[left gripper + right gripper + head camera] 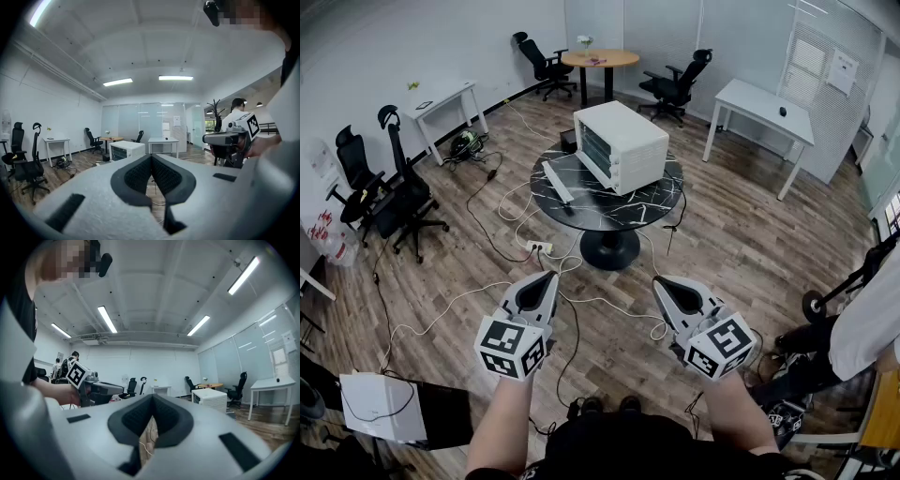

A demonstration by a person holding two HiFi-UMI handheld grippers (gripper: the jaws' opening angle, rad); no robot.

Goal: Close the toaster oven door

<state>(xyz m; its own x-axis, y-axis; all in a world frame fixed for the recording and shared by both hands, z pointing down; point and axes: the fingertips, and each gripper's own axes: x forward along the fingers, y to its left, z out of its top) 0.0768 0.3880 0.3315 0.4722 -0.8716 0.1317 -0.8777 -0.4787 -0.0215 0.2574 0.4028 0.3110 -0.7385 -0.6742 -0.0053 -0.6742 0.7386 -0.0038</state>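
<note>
Head view: a white toaster oven [621, 145] stands on a round black marble-patterned table [623, 214] in the middle of an office floor, its door [557, 181] folded down open on the side facing the picture's left. The left gripper [546, 277] and right gripper [661, 281] are held side by side, near level, well short of the table and above loose cables [581, 302] on the wood floor. In both gripper views the jaws stand together at the tips with nothing between them; the oven appears small and distant beyond.
</note>
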